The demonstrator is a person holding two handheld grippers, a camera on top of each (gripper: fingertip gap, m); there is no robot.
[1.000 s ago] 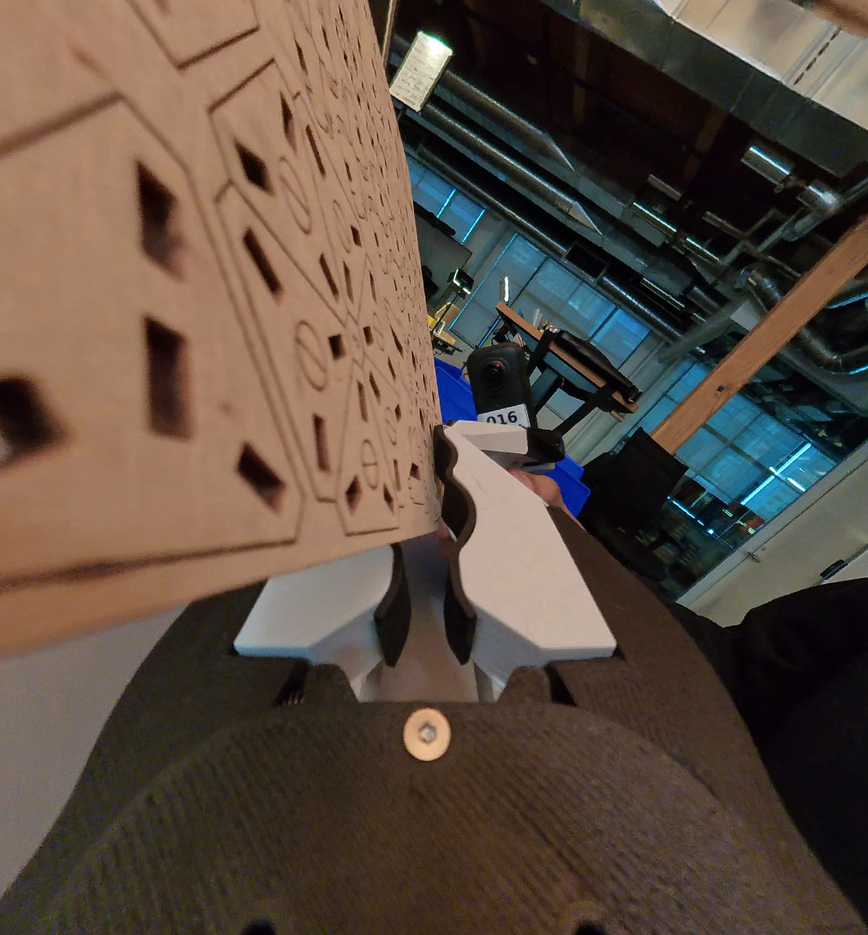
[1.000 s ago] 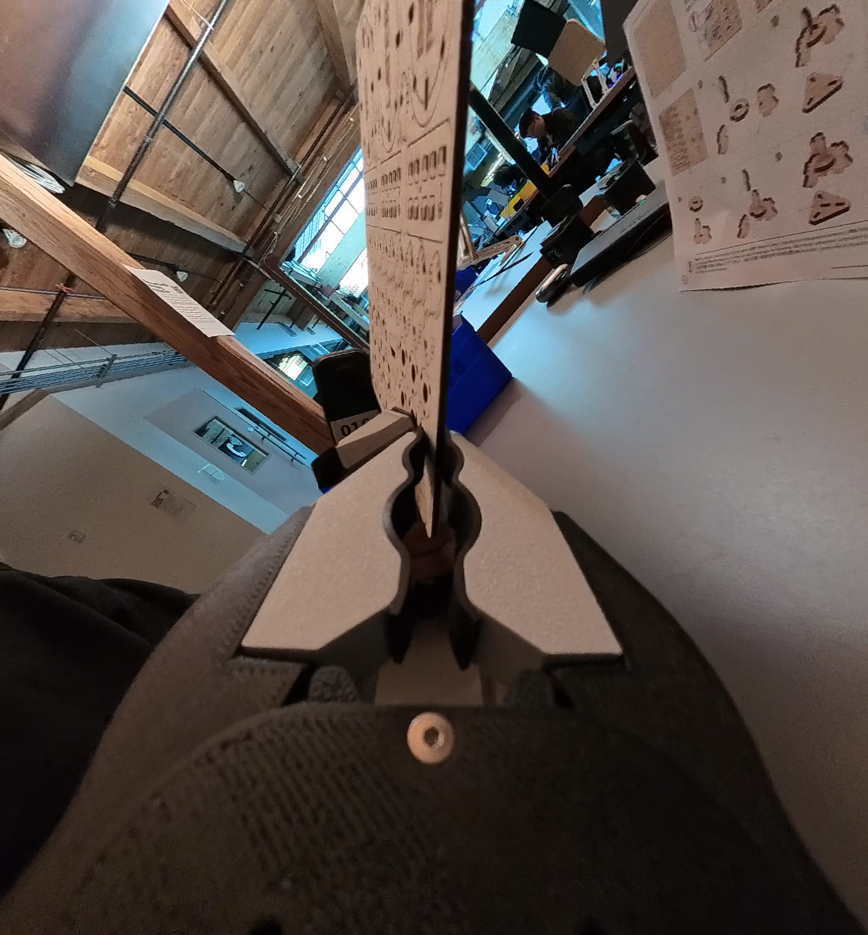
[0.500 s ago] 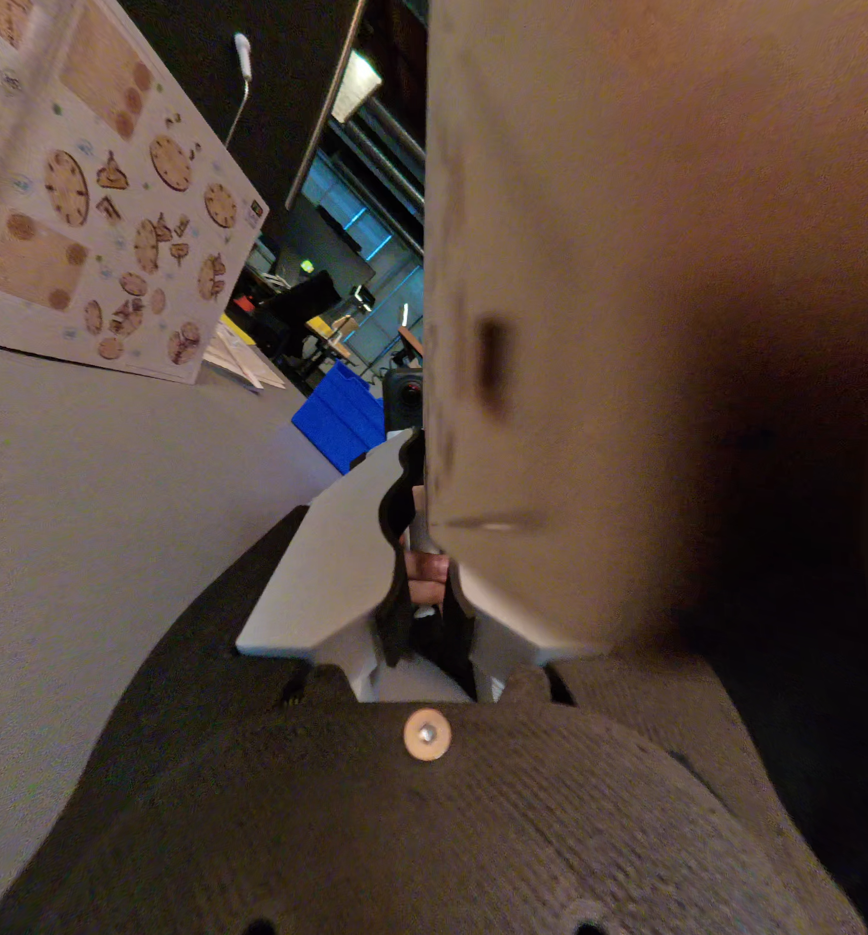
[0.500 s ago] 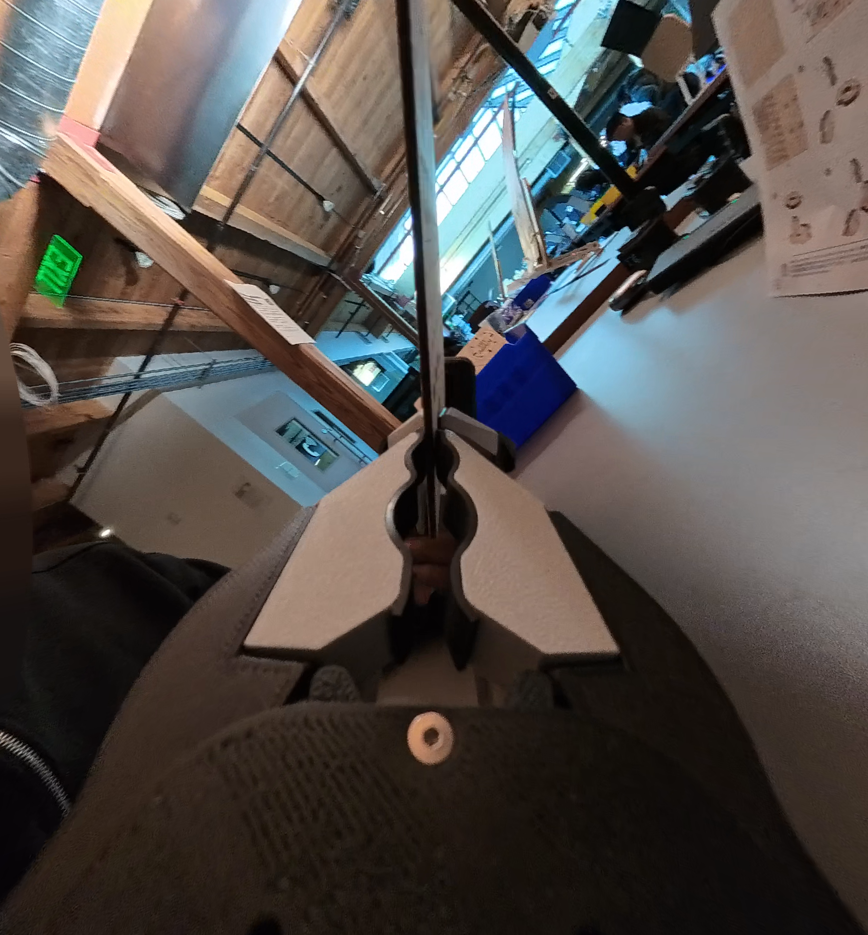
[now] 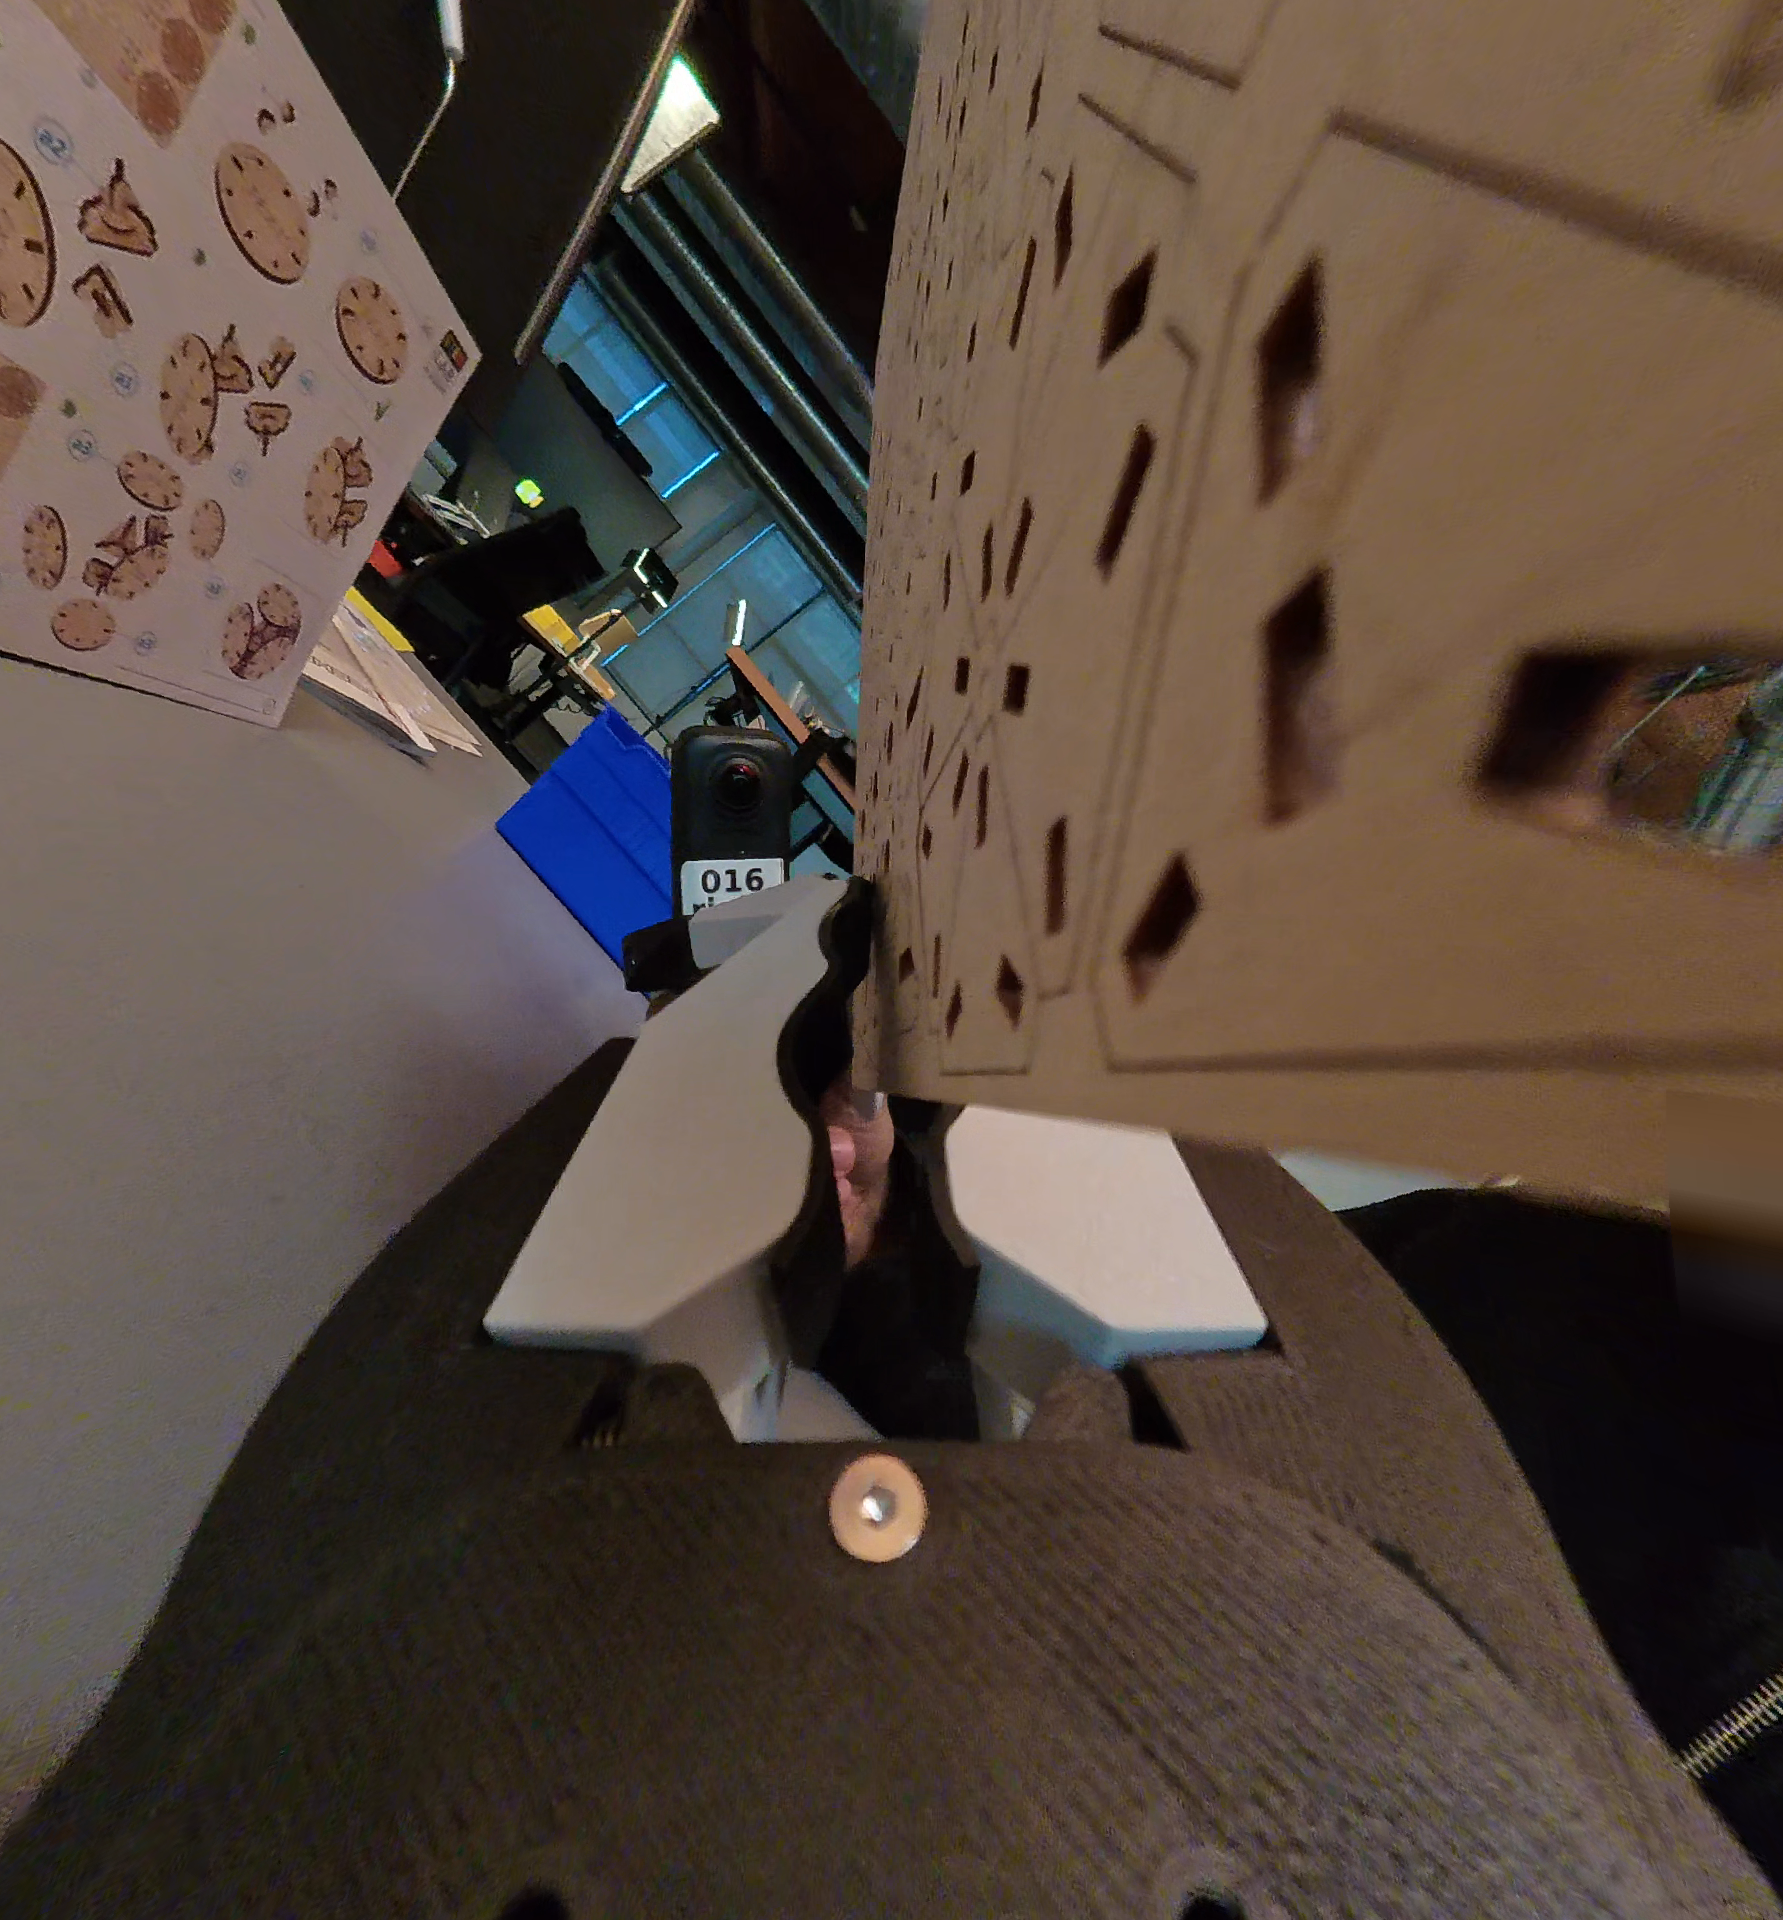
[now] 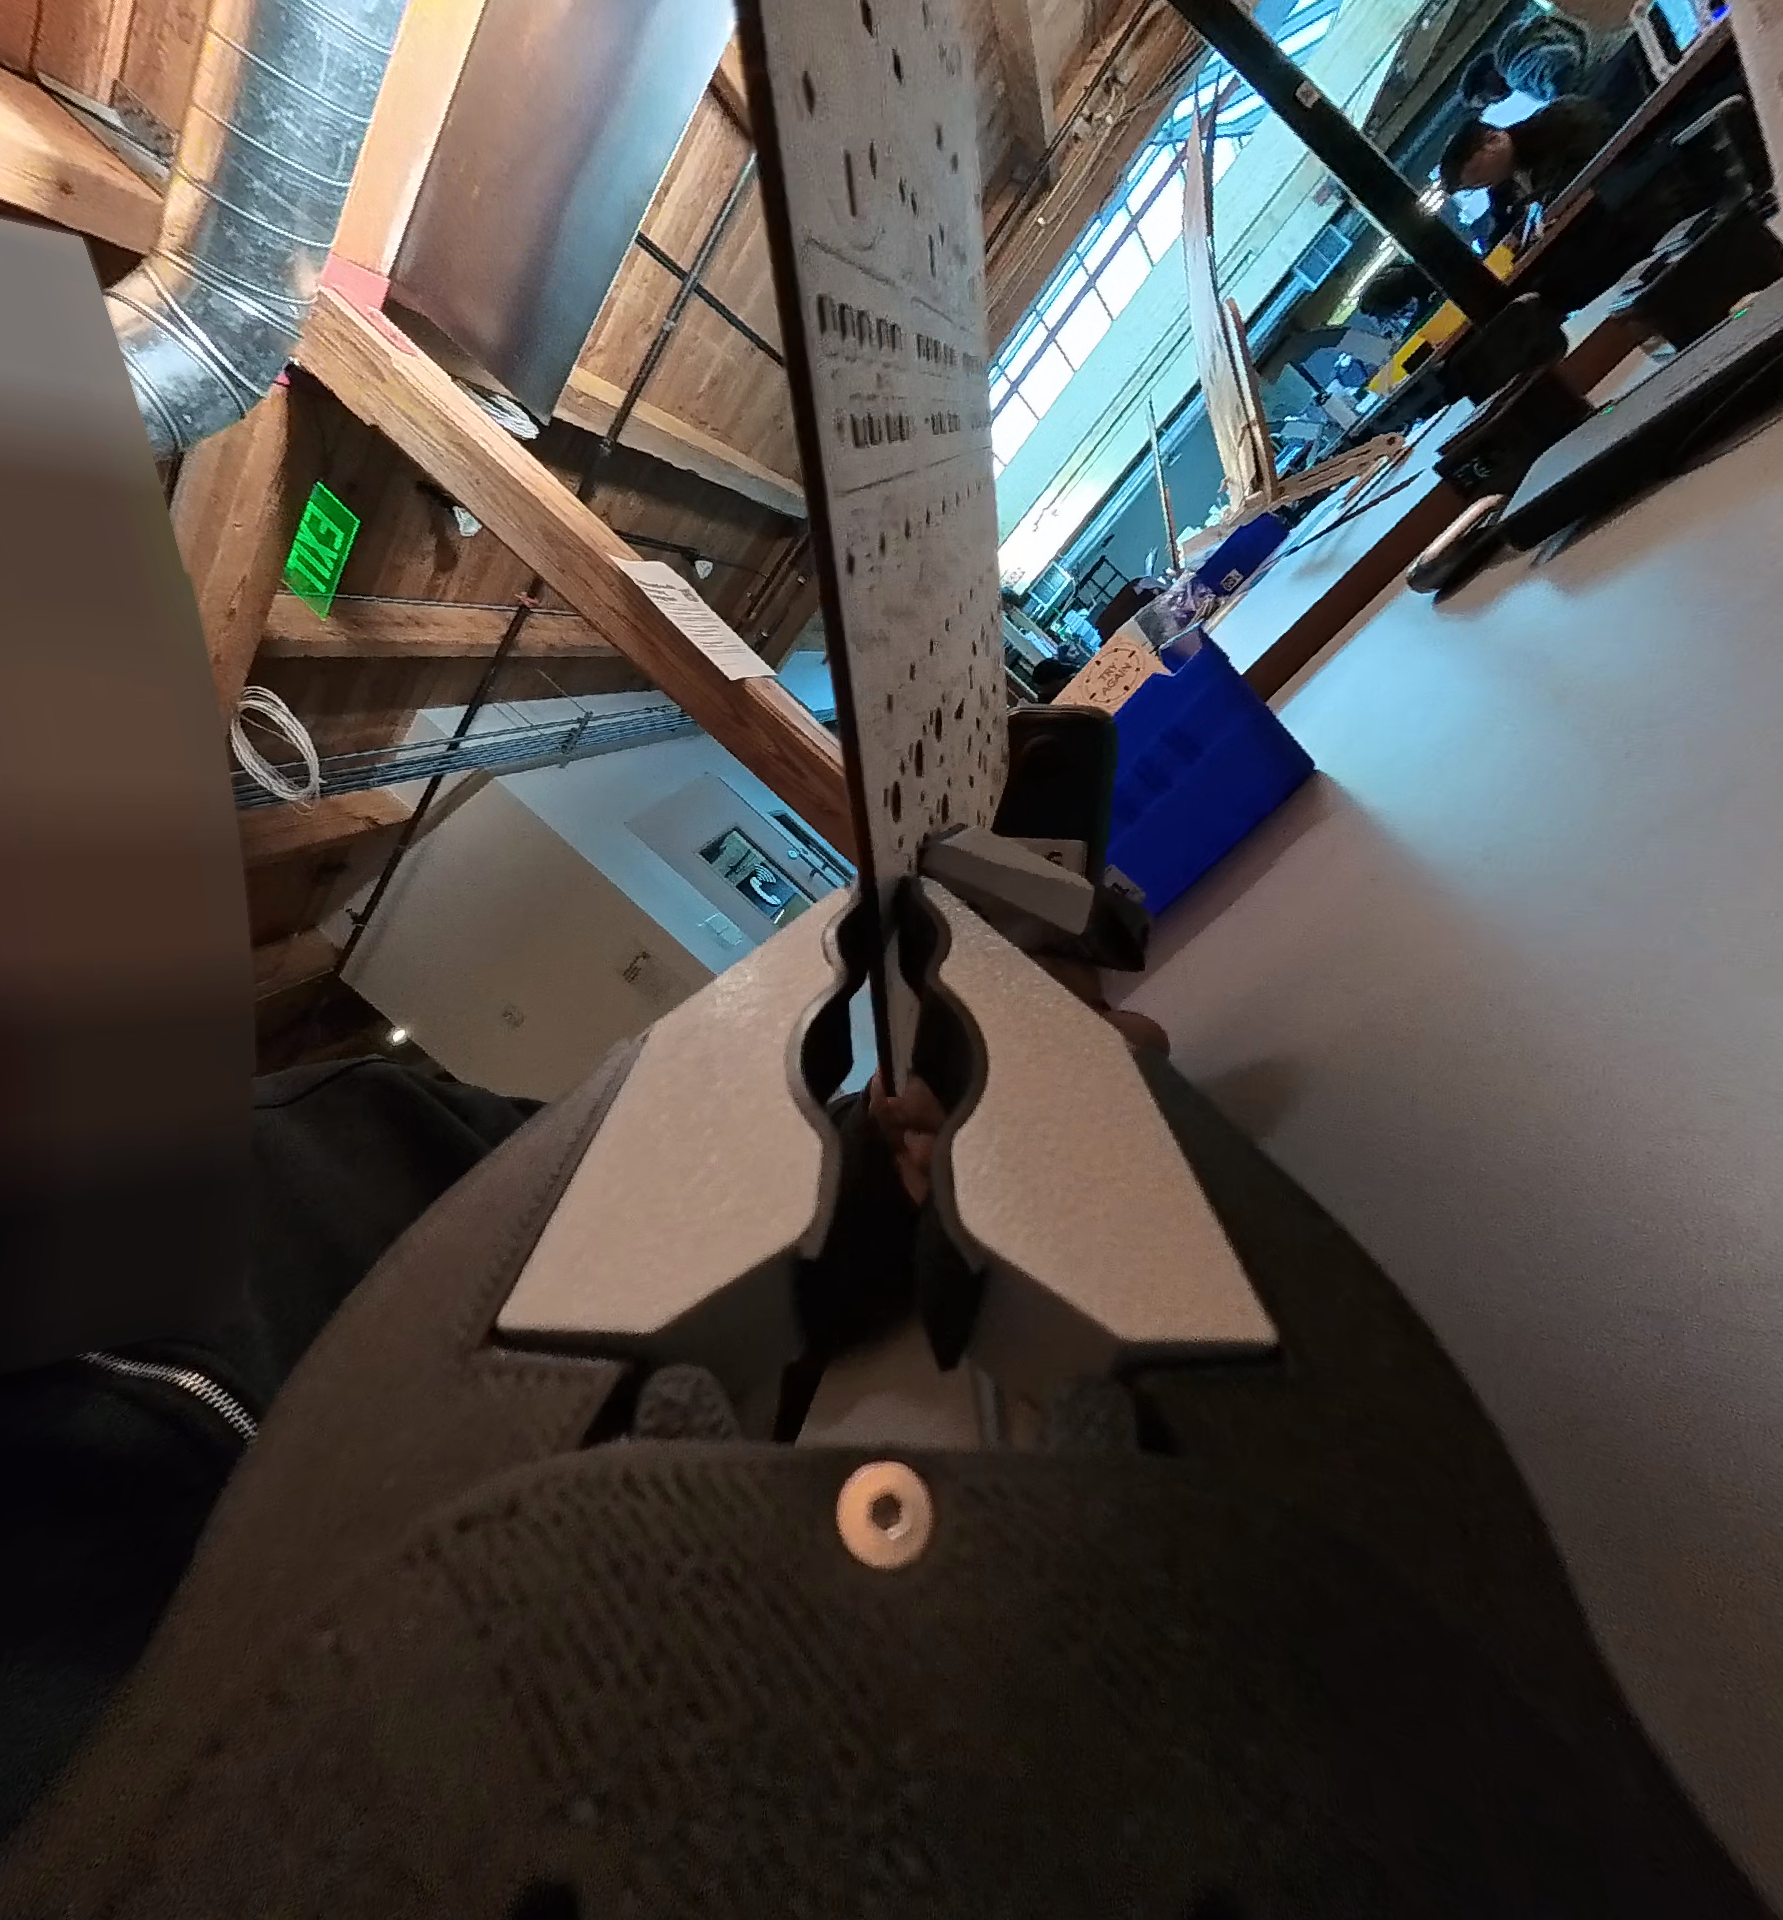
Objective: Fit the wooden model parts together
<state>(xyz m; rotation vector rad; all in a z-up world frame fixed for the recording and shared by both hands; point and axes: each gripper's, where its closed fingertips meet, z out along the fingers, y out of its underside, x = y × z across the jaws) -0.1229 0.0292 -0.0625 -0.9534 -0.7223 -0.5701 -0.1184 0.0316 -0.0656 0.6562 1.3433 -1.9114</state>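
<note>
A thin laser-cut wooden sheet [image 5: 1386,623] with many small cut-outs is held up in the air by both grippers. My left gripper [image 5: 861,935] is shut on its lower edge. The sheet fills the right of the left wrist view and hides the right finger's tip. In the right wrist view the sheet [image 6: 897,416] stands nearly edge-on, and my right gripper [image 6: 892,914] is shut on it, both pads pressed to its faces. Each view shows the other gripper just behind the sheet: the right gripper [image 5: 736,831] and the left gripper [image 6: 1053,800].
A grey table [image 5: 139,1039] lies below, with a blue bin [image 5: 596,821] at its far edge and a printed sheet of part drawings [image 5: 139,343]. The right wrist view shows the table [image 6: 1489,935], the bin [image 6: 1199,758], dark devices [image 6: 1645,416] and a person [image 6: 1489,156] far off. Less than 4 cm separates the two grippers' tips.
Both grippers have turned with the sheet between them. In the left wrist view the sheet swung from the left side to the right. Both grasps held throughout.
</note>
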